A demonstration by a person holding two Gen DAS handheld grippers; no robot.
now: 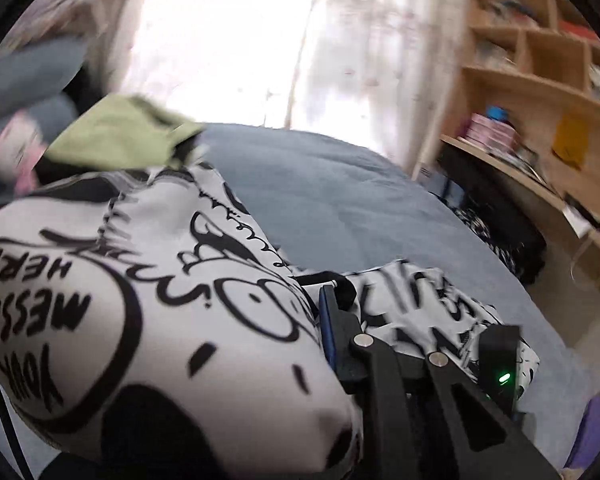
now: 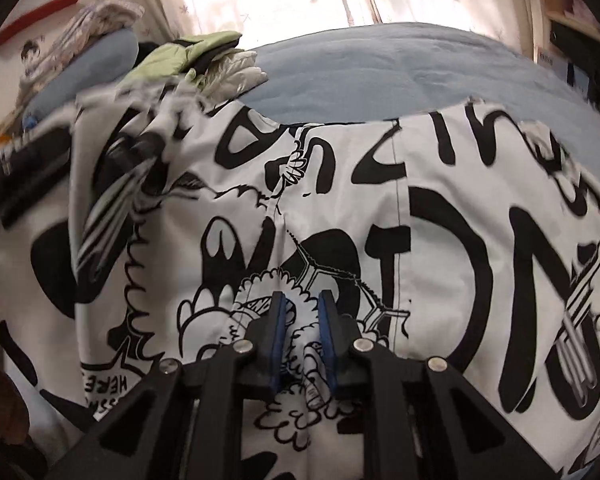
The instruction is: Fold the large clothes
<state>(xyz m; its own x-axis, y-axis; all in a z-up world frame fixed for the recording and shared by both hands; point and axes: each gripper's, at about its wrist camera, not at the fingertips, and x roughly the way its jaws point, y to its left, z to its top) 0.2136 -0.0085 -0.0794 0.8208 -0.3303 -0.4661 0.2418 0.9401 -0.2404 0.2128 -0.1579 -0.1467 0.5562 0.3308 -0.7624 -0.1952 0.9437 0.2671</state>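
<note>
The white cloth garment with black cartoon print [image 2: 440, 220] looks smooth and matt, lying on a soft, matt blue-grey cloth bed cover [image 2: 380, 68]. The black plastic fingers [image 2: 278, 332] are dull, faced with blue rubbery pads and pinned with shiny round metal rivets [image 2: 362, 345]. The pale wooden shelf unit [image 1: 540, 64] looks smooth and unglossed.

Shelf contents [image 1: 540, 92] blurred, left hand-held gripper [image 1: 404, 332] half buried in printed garment [image 1: 140, 300]

Both wrist views close over printed garment [image 1: 140, 280], bed [image 2: 380, 64] beyond.
</note>
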